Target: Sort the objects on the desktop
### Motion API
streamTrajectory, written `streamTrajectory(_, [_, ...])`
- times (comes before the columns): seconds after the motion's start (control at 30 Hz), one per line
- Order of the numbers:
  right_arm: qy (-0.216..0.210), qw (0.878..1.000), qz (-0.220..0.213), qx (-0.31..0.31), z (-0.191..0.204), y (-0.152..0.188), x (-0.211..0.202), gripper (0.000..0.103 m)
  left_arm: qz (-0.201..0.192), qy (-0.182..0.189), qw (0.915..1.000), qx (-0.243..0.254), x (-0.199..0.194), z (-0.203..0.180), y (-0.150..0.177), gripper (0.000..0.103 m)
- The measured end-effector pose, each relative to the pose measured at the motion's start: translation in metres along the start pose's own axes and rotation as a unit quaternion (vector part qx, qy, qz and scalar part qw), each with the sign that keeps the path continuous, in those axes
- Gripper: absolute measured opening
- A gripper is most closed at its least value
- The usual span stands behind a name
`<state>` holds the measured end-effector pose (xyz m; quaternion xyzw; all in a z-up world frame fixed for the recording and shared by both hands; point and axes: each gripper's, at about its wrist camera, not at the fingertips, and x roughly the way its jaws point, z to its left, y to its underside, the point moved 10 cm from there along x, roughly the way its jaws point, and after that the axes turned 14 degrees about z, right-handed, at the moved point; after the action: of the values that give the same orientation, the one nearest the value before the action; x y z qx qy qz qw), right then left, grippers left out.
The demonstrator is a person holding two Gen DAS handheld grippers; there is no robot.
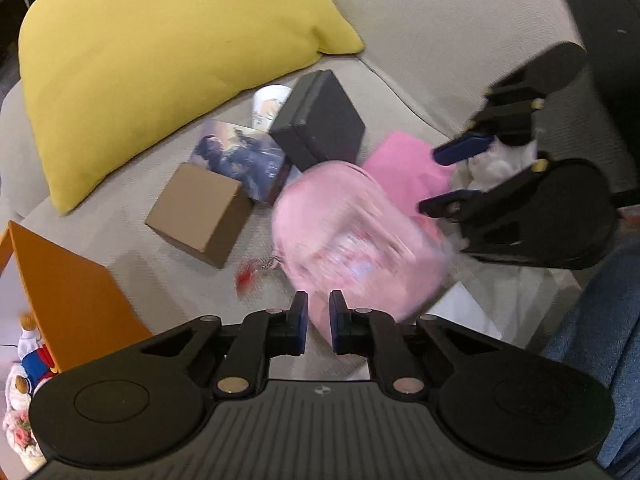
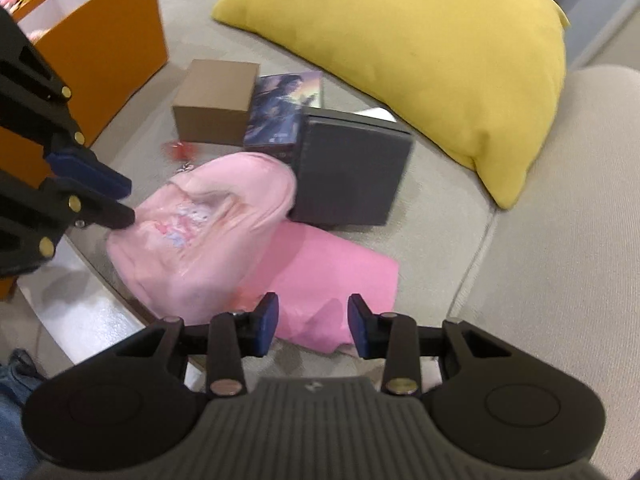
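- Beige sofa seat (image 2: 460,184) serves as your work surface, and everything to be sorted lies on it in a loose cluster.
- Your left gripper (image 1: 319,320) has its jaws drawn together, pinching the near edge of the pink pouch (image 1: 352,236); the right wrist view shows the tips nipping the soft fabric at its rim.
- That pouch is blurred, with a pale printed patch on its face, and it sits in the middle of the cluster, partly over a pink sheet (image 2: 332,272).
- Your right gripper (image 2: 313,324) has its jaws apart above the sheet's near edge, with nothing pressed between the pads.
- Just past the pouch stands a black box (image 2: 352,172), touching a printed box (image 2: 280,108), which leans against a brown carton (image 2: 212,104).
- A small red charm (image 1: 246,276) lies on the seat between the carton and the pouch.
- A white cup (image 1: 266,106) peeks out behind the black box.
- Behind all of it a yellow pillow (image 1: 160,64) rests against the sofa back.
- At your left side stands an orange box (image 2: 104,44), with plush toys (image 1: 28,360) beside it.
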<state>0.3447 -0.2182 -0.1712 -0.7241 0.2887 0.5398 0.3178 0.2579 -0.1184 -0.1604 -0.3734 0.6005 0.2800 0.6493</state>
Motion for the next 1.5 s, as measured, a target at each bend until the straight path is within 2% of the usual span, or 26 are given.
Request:
streamTrajectory(0.07, [-0.008, 1.0, 0.003, 0.014, -0.008, 0.0, 0.0, 0.04, -0.006, 0.002, 1.0, 0.003, -0.003, 0.005, -0.002, 0.013])
streamTrajectory(0.2, [-0.044, 0.998, 0.005, 0.047, -0.012, -0.001, -0.008, 0.041, -0.015, -0.002, 0.9996, 0.023, -0.006, 0.012, -0.013, 0.022])
streamTrajectory(0.3, [-0.073, 0.995, 0.0, 0.063, -0.01, -0.009, -0.014, 0.047, -0.015, -0.007, 0.9992, 0.036, -0.001, 0.014, -0.022, 0.025])
streamTrajectory(0.37, [-0.095, 0.993, -0.008, 0.069, -0.007, -0.018, -0.016, 0.052, -0.017, -0.013, 0.9988, 0.045, 0.004, 0.016, -0.028, 0.025])
streamTrajectory(0.5, [-0.117, 0.99, -0.011, 0.075, -0.005, -0.035, -0.016, 0.053, -0.022, -0.019, 0.9971, 0.07, 0.008, 0.017, -0.036, 0.025])
streamTrajectory(0.7, [-0.143, 0.985, 0.0, 0.099, -0.017, -0.057, 0.008, 0.051, -0.029, -0.017, 0.9943, 0.101, 0.015, 0.017, -0.045, 0.026])
streamTrajectory(0.73, [-0.152, 0.983, 0.005, 0.104, -0.018, -0.059, 0.013, 0.048, -0.03, -0.018, 0.9937, 0.107, 0.016, 0.016, -0.047, 0.026])
streamTrajectory(0.8, [-0.188, 0.975, 0.016, 0.116, -0.017, -0.06, 0.021, 0.034, -0.03, -0.019, 0.9924, 0.118, 0.019, 0.016, -0.048, 0.03])
streamTrajectory(0.83, [-0.208, 0.971, 0.018, 0.12, -0.015, -0.06, 0.024, 0.02, -0.03, -0.02, 0.9916, 0.124, 0.02, 0.015, -0.048, 0.031])
streamTrajectory(0.87, [-0.229, 0.966, 0.017, 0.12, -0.013, -0.06, 0.022, 0.014, -0.031, -0.022, 0.9907, 0.131, 0.021, 0.015, -0.049, 0.032])
streamTrajectory(0.97, [-0.226, 0.97, 0.004, 0.091, -0.007, -0.059, 0.012, 0.012, -0.034, -0.031, 0.9869, 0.155, 0.018, 0.013, -0.048, 0.04])
streamTrajectory(1.07, [-0.227, 0.972, -0.014, 0.054, 0.0, -0.057, -0.005, 0.01, -0.043, -0.039, 0.9827, 0.176, 0.008, 0.011, -0.047, 0.054])
streamTrajectory(1.27, [-0.197, 0.977, -0.061, -0.054, 0.025, -0.045, -0.046, 0.009, -0.052, -0.052, 0.9708, 0.228, -0.015, -0.006, -0.03, 0.056])
streamTrajectory(1.5, [-0.185, 0.966, -0.097, -0.151, 0.052, -0.015, -0.081, 0.009, -0.051, -0.051, 0.9564, 0.283, -0.03, -0.034, 0.0, 0.056])
